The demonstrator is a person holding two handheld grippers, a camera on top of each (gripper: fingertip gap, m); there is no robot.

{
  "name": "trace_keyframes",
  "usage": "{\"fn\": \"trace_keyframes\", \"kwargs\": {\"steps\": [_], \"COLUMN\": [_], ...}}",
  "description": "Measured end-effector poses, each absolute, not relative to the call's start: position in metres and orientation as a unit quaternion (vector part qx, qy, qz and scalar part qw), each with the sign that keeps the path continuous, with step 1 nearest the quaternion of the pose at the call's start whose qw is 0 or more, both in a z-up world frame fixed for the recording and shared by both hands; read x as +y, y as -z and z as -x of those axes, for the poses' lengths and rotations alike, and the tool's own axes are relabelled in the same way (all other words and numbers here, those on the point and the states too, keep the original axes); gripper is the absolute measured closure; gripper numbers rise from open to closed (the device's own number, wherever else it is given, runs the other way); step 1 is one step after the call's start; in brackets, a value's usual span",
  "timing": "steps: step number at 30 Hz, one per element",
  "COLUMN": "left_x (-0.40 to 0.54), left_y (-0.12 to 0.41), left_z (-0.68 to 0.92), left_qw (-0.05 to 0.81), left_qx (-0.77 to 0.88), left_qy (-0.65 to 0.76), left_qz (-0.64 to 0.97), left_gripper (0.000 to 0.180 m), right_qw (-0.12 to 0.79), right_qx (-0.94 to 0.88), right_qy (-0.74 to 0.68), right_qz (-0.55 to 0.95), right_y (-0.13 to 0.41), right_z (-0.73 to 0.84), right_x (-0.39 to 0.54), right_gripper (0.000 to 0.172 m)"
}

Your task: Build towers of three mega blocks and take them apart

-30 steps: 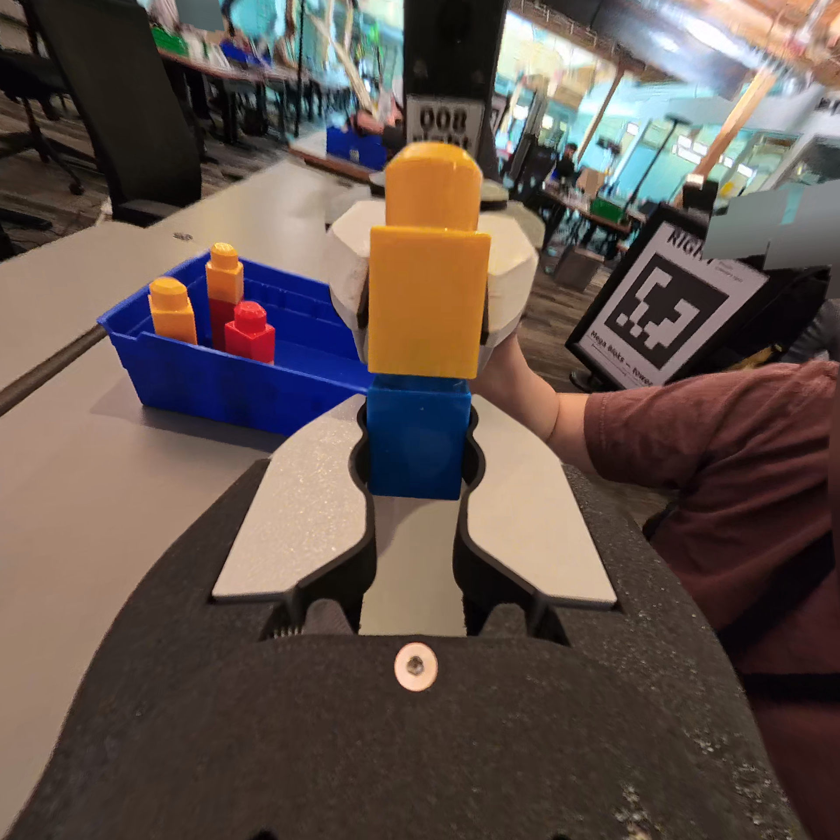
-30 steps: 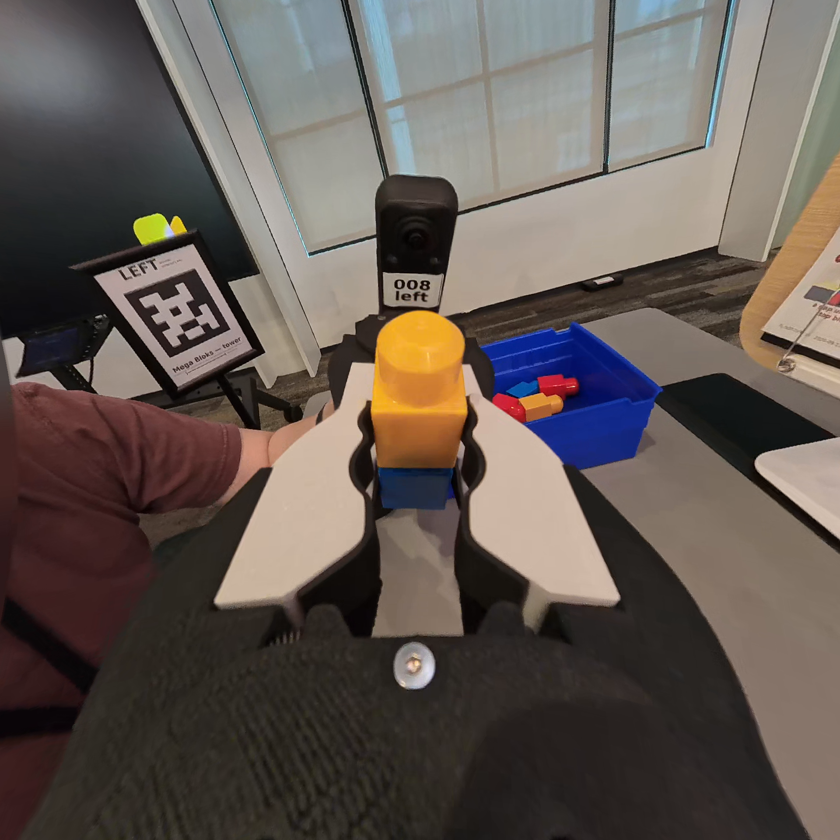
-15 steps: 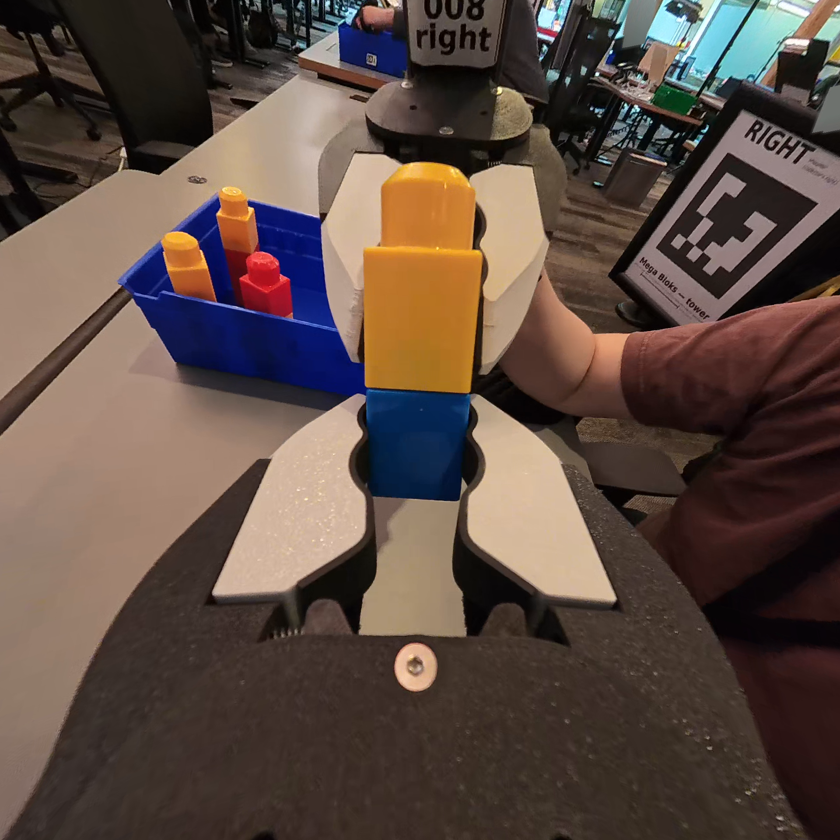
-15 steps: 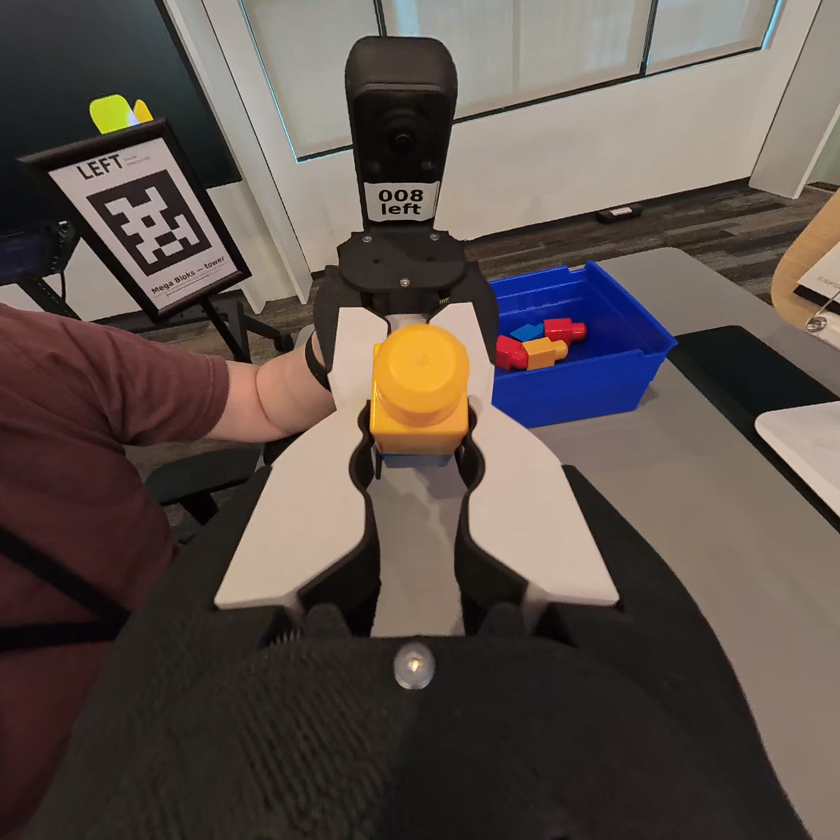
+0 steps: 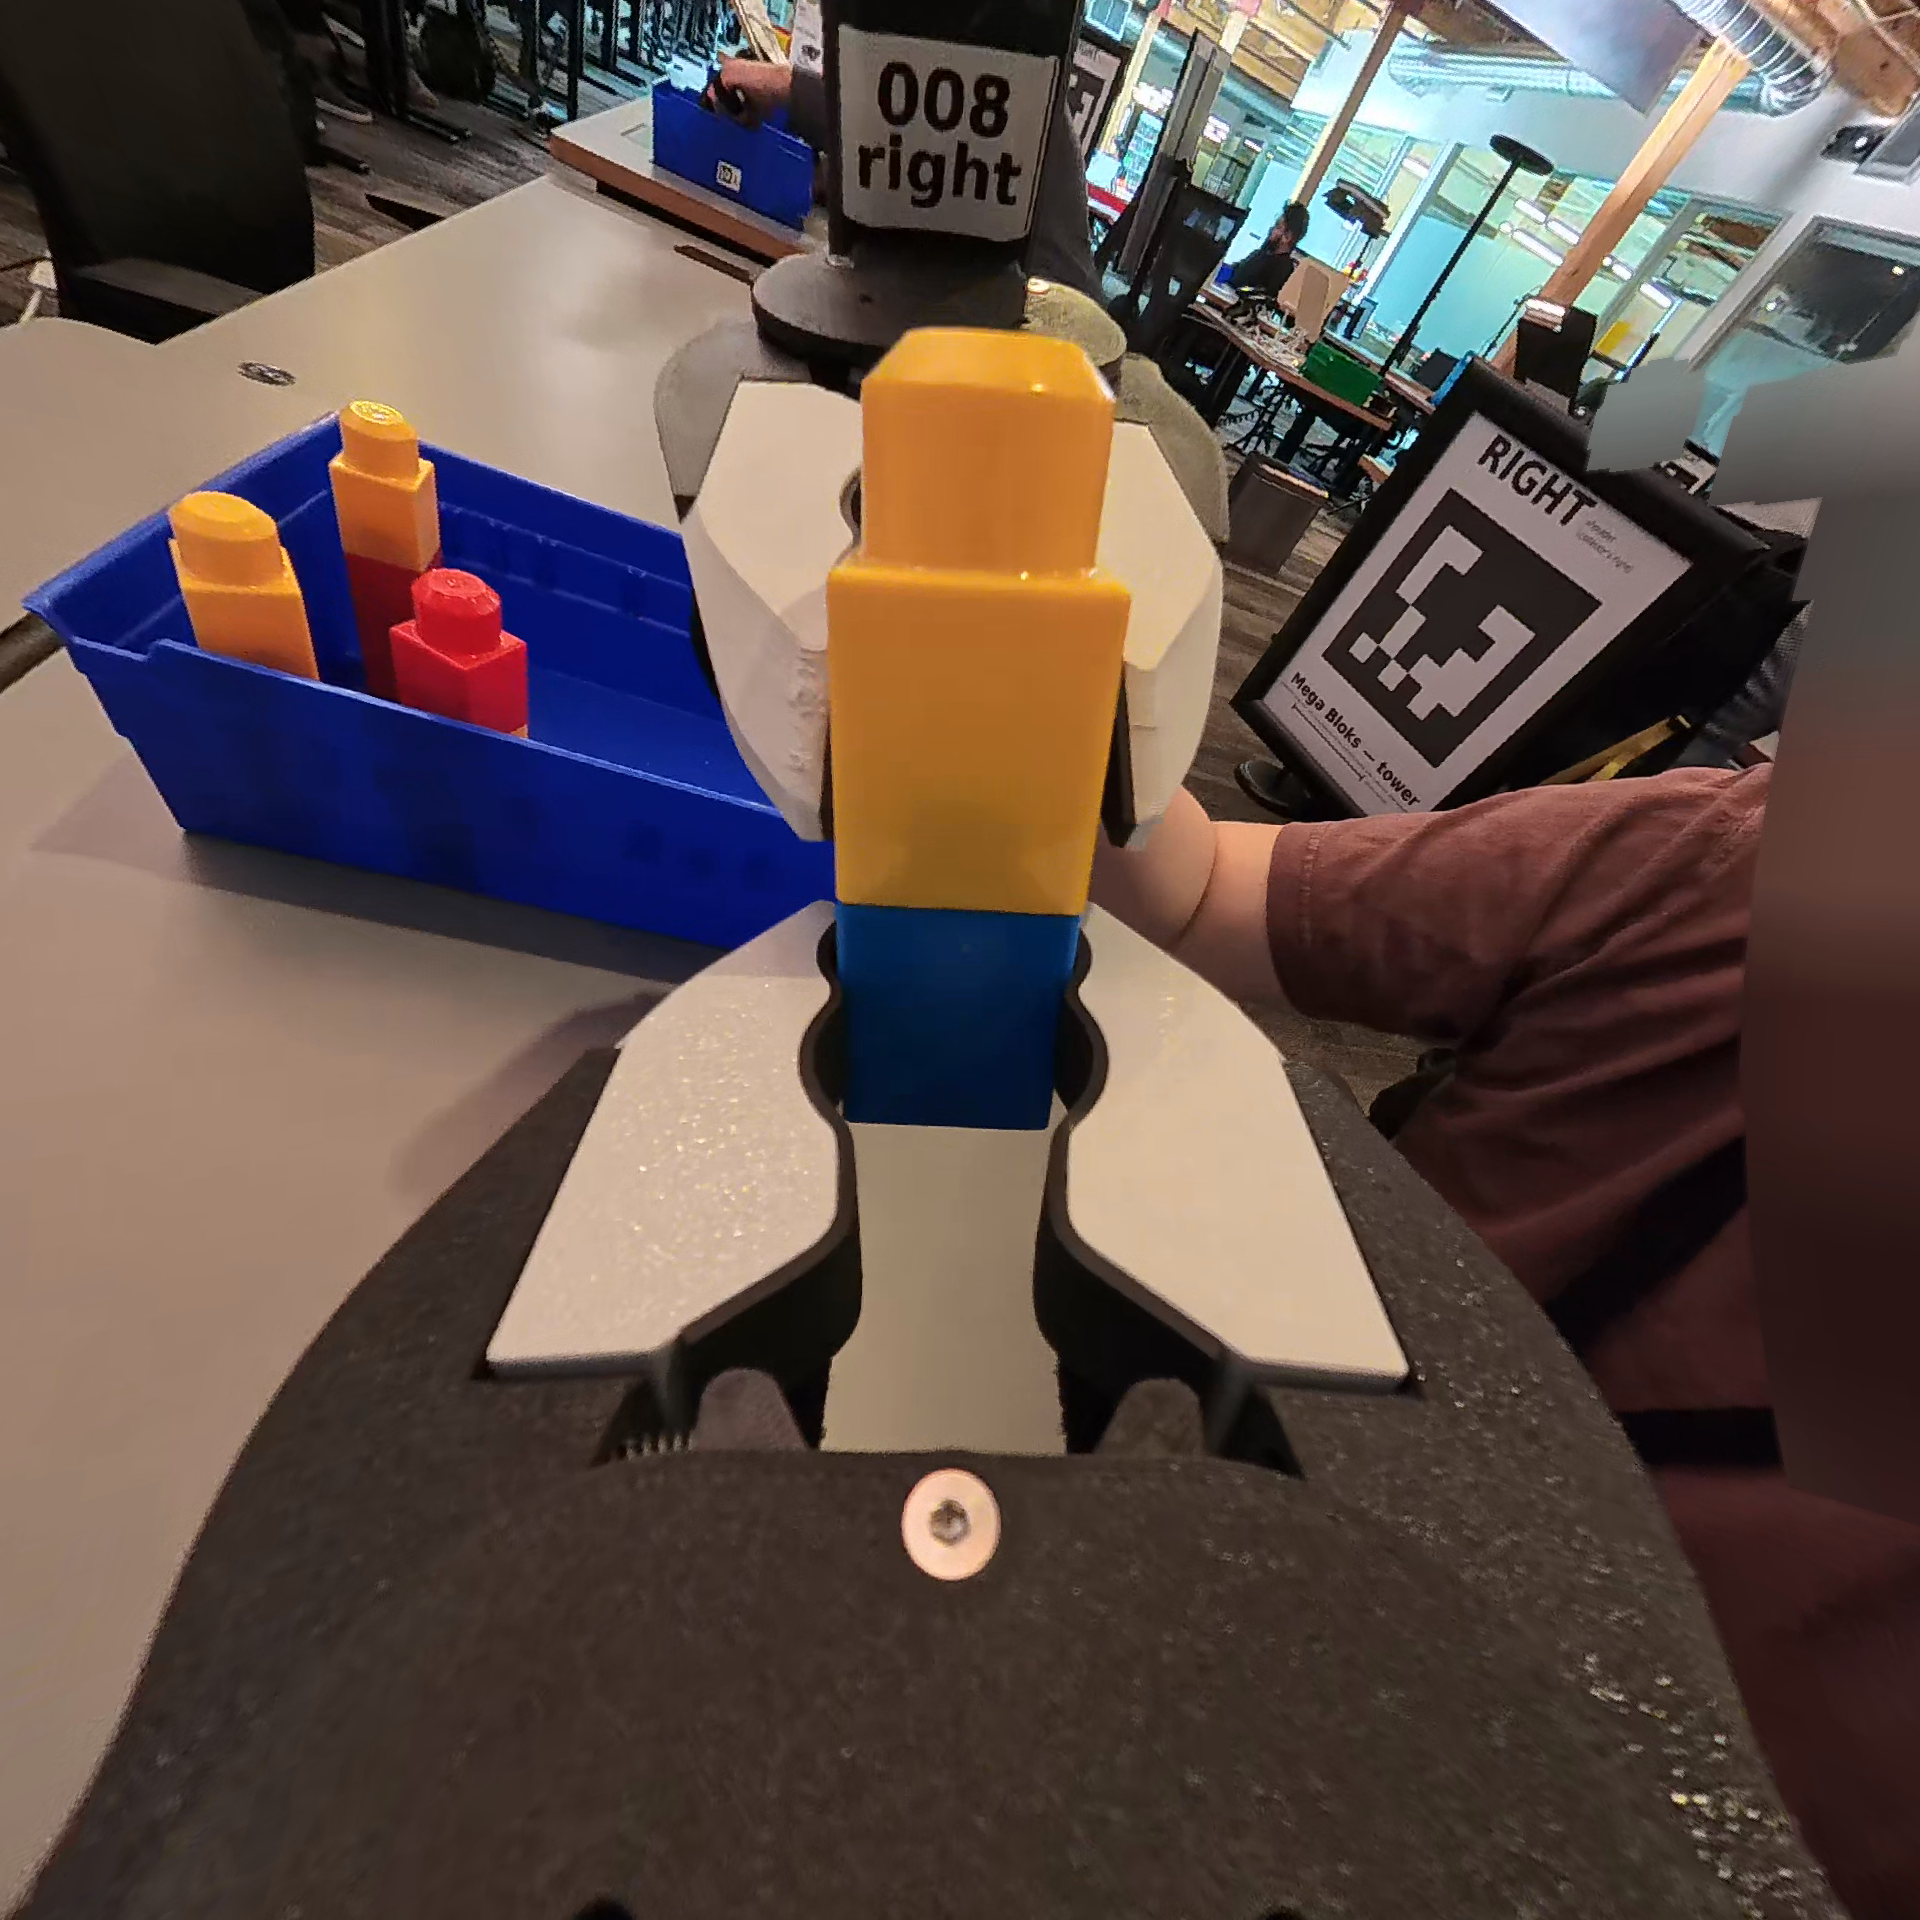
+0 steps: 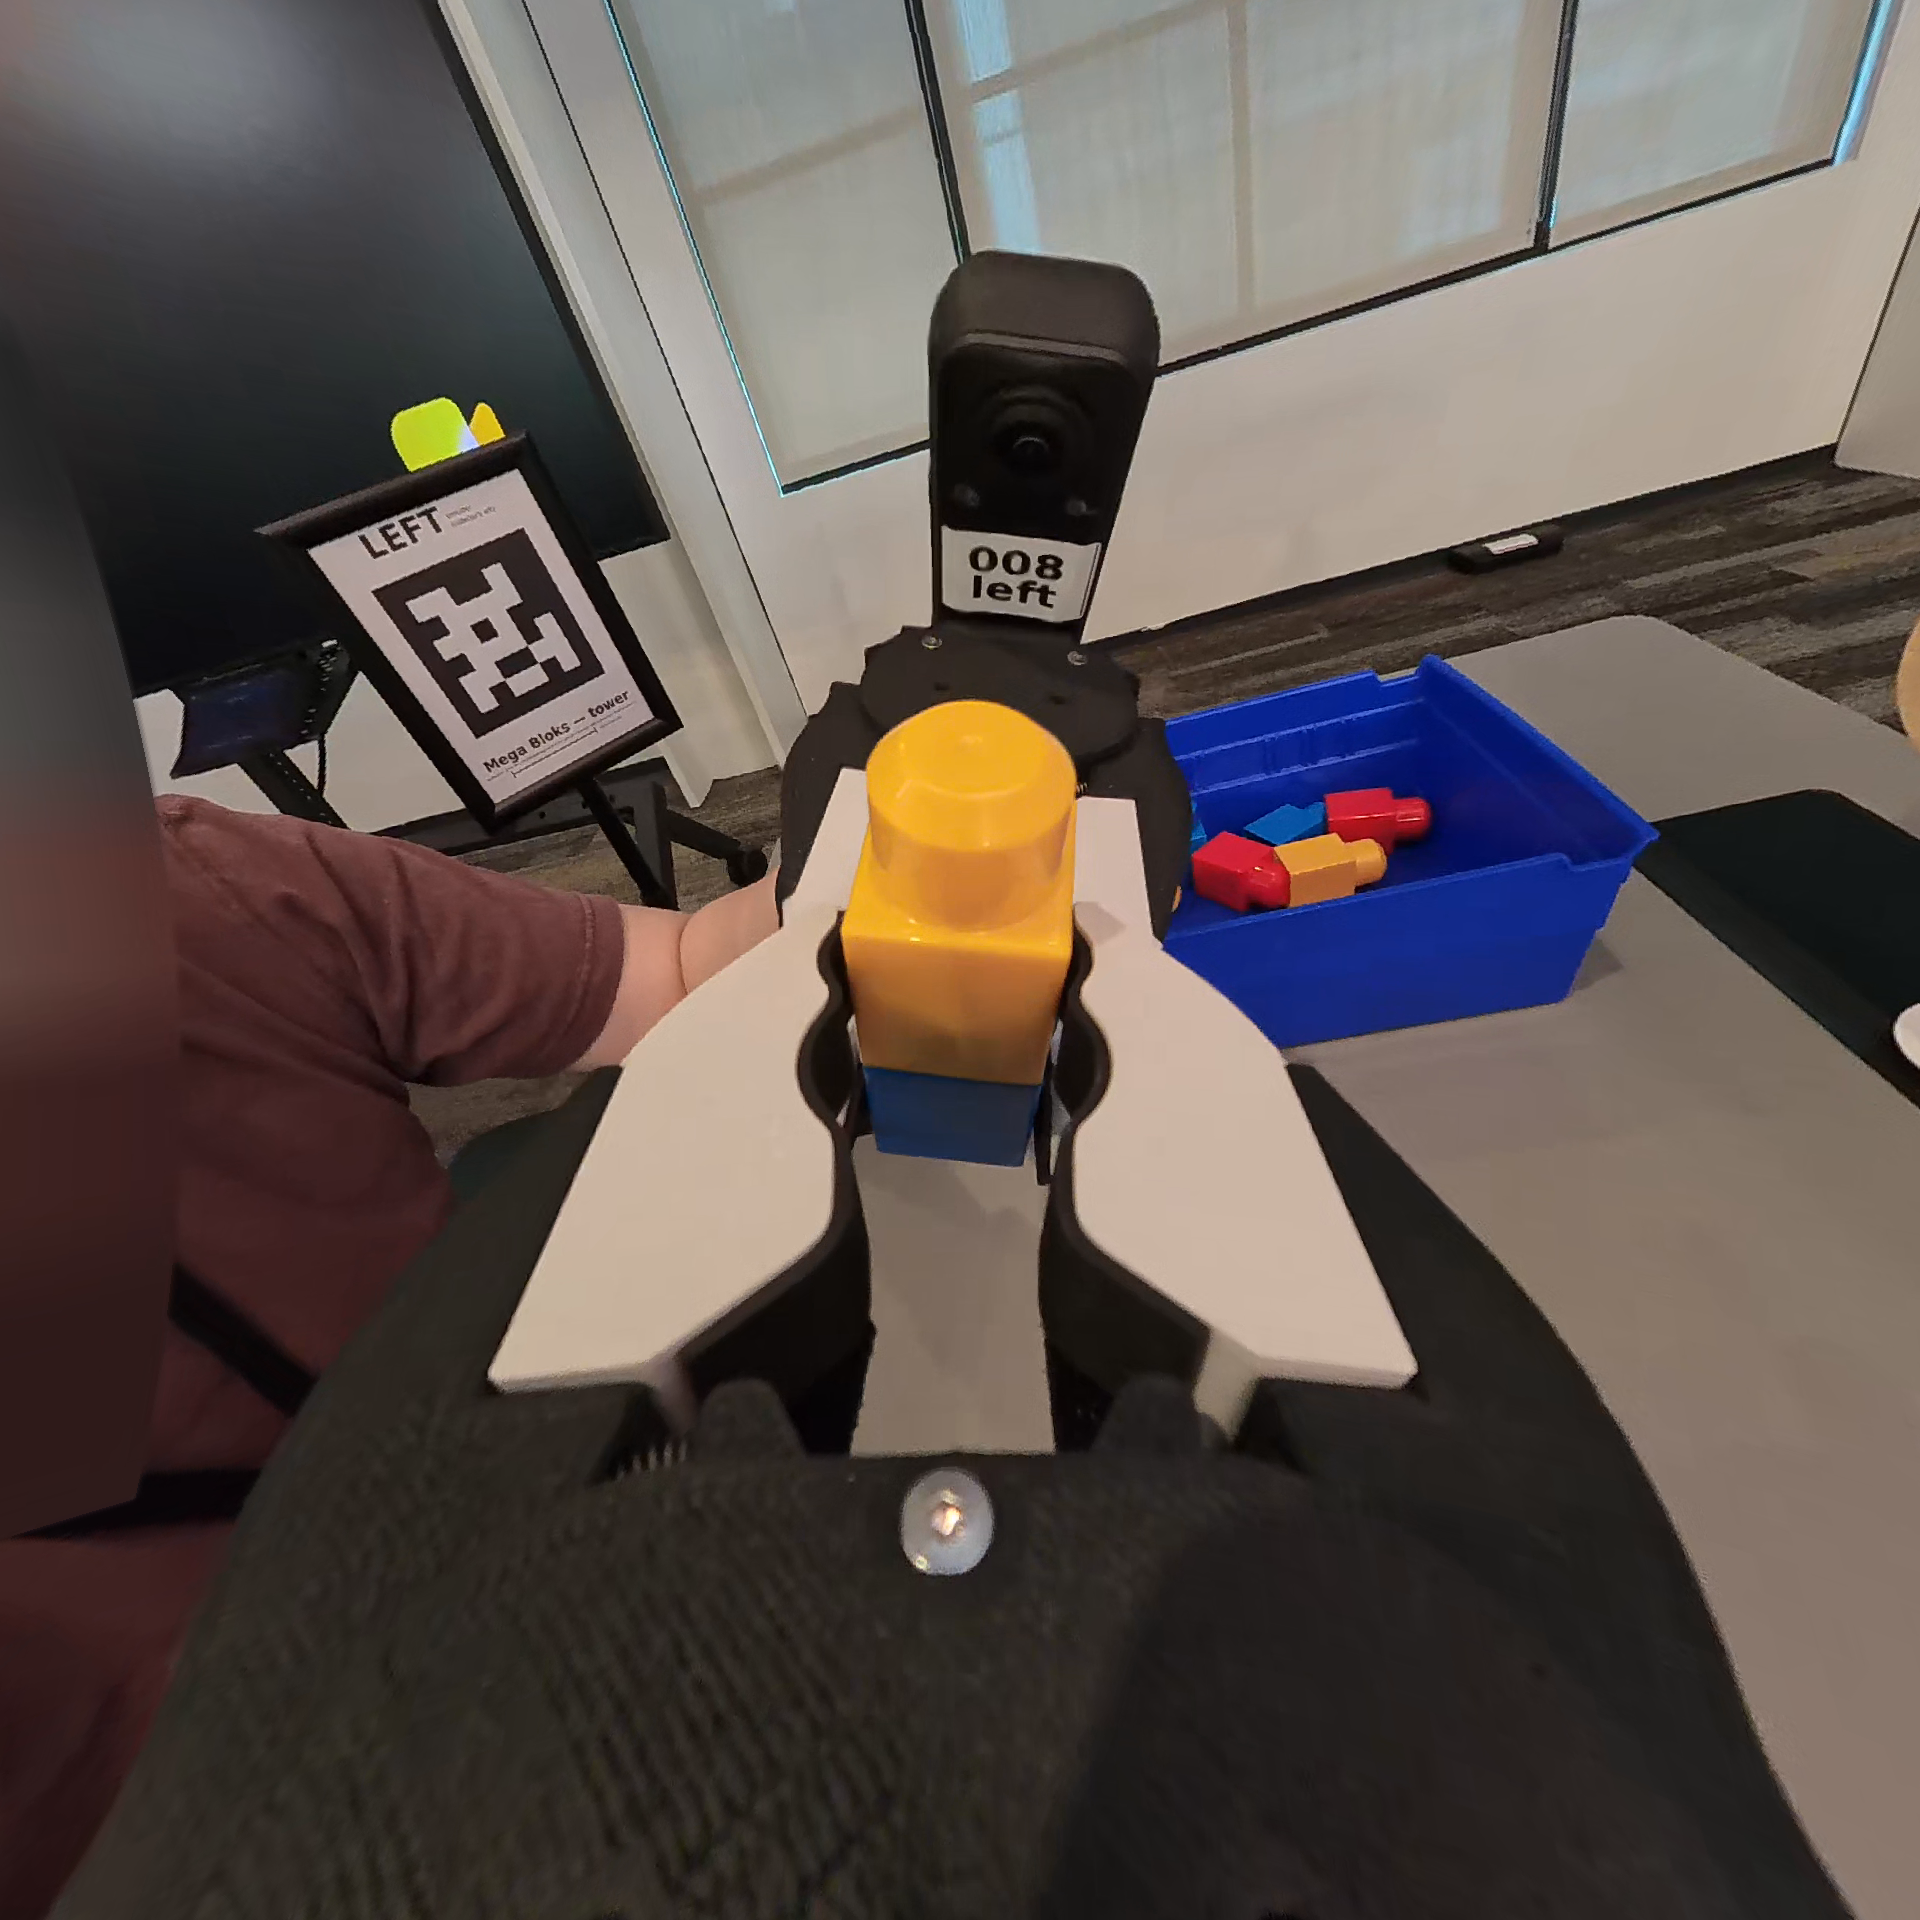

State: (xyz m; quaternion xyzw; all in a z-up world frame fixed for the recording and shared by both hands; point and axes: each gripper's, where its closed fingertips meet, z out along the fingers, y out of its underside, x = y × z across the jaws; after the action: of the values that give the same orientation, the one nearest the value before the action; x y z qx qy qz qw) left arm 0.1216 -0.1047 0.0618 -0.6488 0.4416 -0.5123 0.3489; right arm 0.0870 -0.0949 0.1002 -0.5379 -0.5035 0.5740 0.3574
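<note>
Blue plastic fills the left of my left wrist view: a bin (image 5: 436,831) on the grey table (image 5: 260,1143) with an orange block (image 5: 241,597), an orange-on-red stack (image 5: 382,540) and a red block (image 5: 457,649) standing upright inside. My right wrist view shows none of those; it has a different blue bin (image 6: 1455,935) on its right, where red, orange and blue blocks (image 6: 1309,852) lie loose on their sides.

At centre my left gripper (image 5: 951,1013) is partly closed, its pale speckled fingers (image 5: 707,1143) pressed against both sides of the smooth blue block (image 5: 951,1013). The glossy yellow block (image 5: 977,727), square-bodied with a rounded stud, sits directly on top of it, and my right gripper (image 6: 961,997) is clamped on that one from the opposite side. The pair is held above the table between the two bins.

From the right wrist the blue block (image 6: 951,1122) shows only as a short band under the yellow one (image 6: 956,977), and whether its base touches the table I cannot tell. A maroon sleeve (image 5: 1507,935) is cut off at the right edge, beside a framed black-and-white marker sign (image 5: 1475,613).
</note>
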Motion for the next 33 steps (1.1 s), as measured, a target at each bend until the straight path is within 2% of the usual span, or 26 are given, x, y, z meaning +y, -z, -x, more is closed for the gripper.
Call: {"fn": "trace_keyframes", "kwargs": {"steps": [14,19,20,22,24,25,27,28,30,33], "left_x": [-0.107,-0.103,-0.104,-0.1,-0.091,-0.086,-0.083,-0.084,-0.088,-0.092], "left_y": [-0.063,-0.065,-0.068,-0.078,-0.094,-0.104,-0.12,-0.128,-0.143,-0.154], "left_z": [-0.121,-0.116,-0.115,-0.102,-0.079,-0.064,-0.037,-0.027,-0.01,0.005], "left_qw": [0.34,0.359,0.361,0.382,0.428,0.456,0.499,0.514,0.541,0.561], "left_qx": [0.443,0.447,0.448,0.445,0.428,0.416,0.402,0.397,0.388,0.378], "left_qy": [0.522,0.503,0.505,0.49,0.462,0.445,0.414,0.406,0.4,0.398], "left_qz": [0.645,0.647,0.643,0.645,0.648,0.648,0.647,0.643,0.63,0.62], "left_gripper": [0.145,0.144,0.144,0.145,0.145,0.145,0.145,0.145,0.145,0.145], "right_qw": [0.355,0.39,0.402,0.448,0.476,0.476,0.454,0.434,0.401,0.354], "right_qx": [-0.5,-0.496,-0.497,-0.469,-0.443,-0.445,-0.479,-0.499,-0.53,-0.548], "right_qy": [-0.584,-0.584,-0.586,-0.597,-0.591,-0.566,-0.48,-0.431,-0.35,-0.309], "right_qz": [0.532,0.511,0.498,0.473,0.477,0.505,0.578,0.614,0.659,0.692], "right_y": [-0.102,-0.107,-0.111,-0.126,-0.126,-0.112,-0.062,-0.032,0.018,0.063], "right_z": [-0.085,-0.08,-0.081,-0.086,-0.092,-0.09,-0.081,-0.077,-0.072,-0.066], "right_x": [-0.097,-0.094,-0.095,-0.088,-0.073,-0.061,-0.039,-0.03,-0.019,-0.02], "right_gripper": [0.135,0.135,0.133,0.099,0.105,0.113,0.113,0.111,0.09,0.103]}}
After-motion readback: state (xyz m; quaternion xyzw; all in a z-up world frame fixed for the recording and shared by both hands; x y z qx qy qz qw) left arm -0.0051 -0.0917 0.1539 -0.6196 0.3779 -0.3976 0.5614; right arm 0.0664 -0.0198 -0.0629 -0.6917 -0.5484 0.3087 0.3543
